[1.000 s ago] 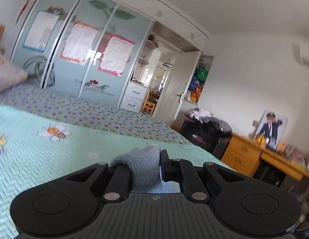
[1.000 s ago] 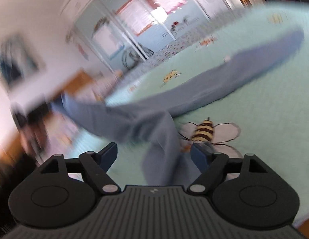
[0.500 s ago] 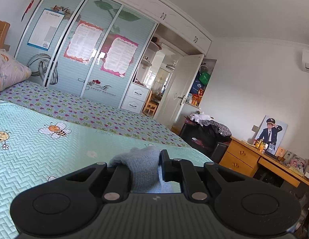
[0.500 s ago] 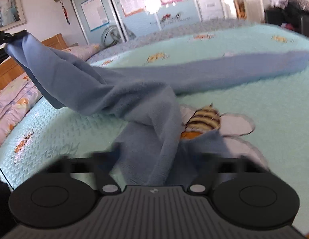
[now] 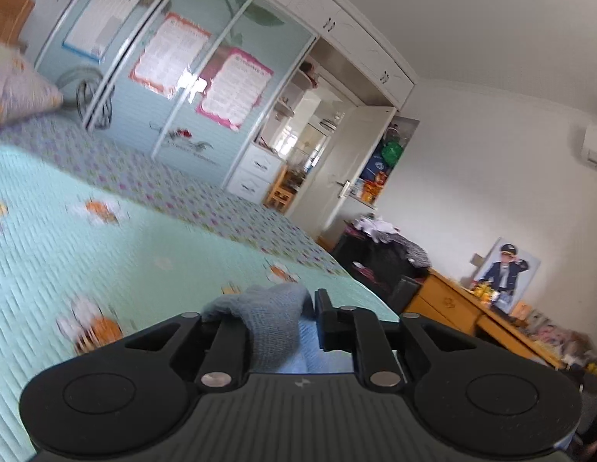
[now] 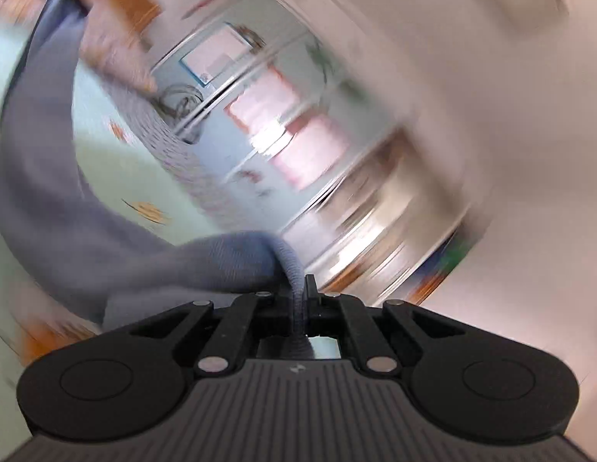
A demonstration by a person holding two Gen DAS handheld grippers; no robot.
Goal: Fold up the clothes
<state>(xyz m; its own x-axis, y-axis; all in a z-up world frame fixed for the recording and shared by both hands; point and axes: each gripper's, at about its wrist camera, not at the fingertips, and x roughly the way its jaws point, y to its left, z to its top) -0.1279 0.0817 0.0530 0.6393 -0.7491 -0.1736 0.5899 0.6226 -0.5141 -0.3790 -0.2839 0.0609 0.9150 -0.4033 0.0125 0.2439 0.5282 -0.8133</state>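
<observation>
The bed (image 5: 106, 254) is taking up most of the left wrist view, covered by a mint green quilt with little bee prints, and one pillow (image 5: 17, 92) is sitting at its far left end. Behind it a big wardrobe (image 5: 175, 77) with sliding doors is filling the wall, three papers stuck on it. Off to the right, one wooden desk (image 5: 464, 308) is carrying a framed portrait (image 5: 504, 269).

There's one garment in play, a blue-grey knit garment (image 6: 59, 208). In the right wrist view it's sweeping up the left side in a long arc, looking lifted off the bed there, though that whole view is smeared with blur. Its edge is running straight into the right hand-held gripper (image 6: 300, 288), which is clamping tight on a thin fold of it.

The left hand-held gripper (image 5: 279, 308) is having a bunched corner of the same fabric sitting between its fingers, bulging up over the left finger. Its jaws are opening right now, and a gap is showing beside the right finger, so it's no longer squeezing the cloth from both sides.
</observation>
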